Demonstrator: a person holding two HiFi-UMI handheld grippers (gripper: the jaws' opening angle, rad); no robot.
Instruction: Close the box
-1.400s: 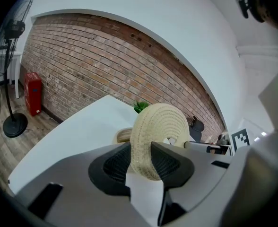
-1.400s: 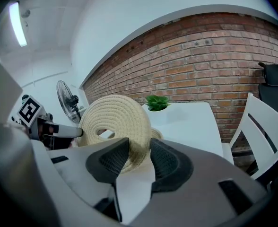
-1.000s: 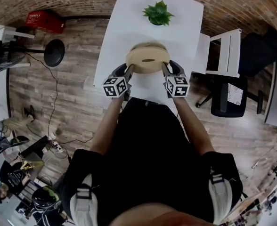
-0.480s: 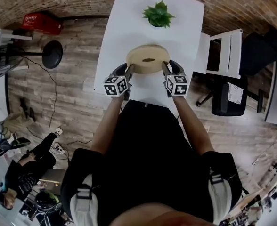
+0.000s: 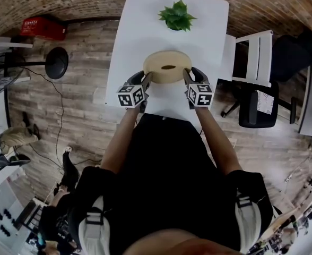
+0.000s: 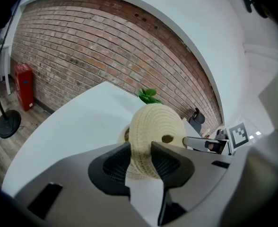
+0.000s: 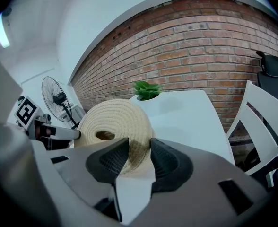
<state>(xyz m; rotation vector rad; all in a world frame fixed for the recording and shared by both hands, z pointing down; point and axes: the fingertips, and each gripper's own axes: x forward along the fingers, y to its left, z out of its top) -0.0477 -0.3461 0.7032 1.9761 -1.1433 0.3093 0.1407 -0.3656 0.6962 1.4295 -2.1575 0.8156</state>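
A round cream woven lid (image 5: 167, 66) with a small hole in its middle hangs over the white table (image 5: 140, 31), carried by both grippers. My left gripper (image 5: 146, 78) is shut on the lid's left rim, and in the left gripper view its jaws (image 6: 141, 154) pinch the rim of the lid (image 6: 158, 126). My right gripper (image 5: 186, 77) is shut on the right rim, its pads (image 7: 139, 152) pressing the edge of the lid (image 7: 111, 122). A tan woven edge of the box (image 6: 124, 135) peeks out behind the lid; the rest of it is hidden.
A potted green plant (image 5: 177, 15) stands at the table's far end. A white chair (image 5: 251, 57) and a black office chair (image 5: 291, 52) are to the right. On the wooden floor to the left stand a fan (image 5: 55, 62) and a red case (image 5: 44, 26).
Both grippers have sunk a little toward the table with the lid and tipped downward; the lid's centre hole now shows in both gripper views. A person at lower left moved.
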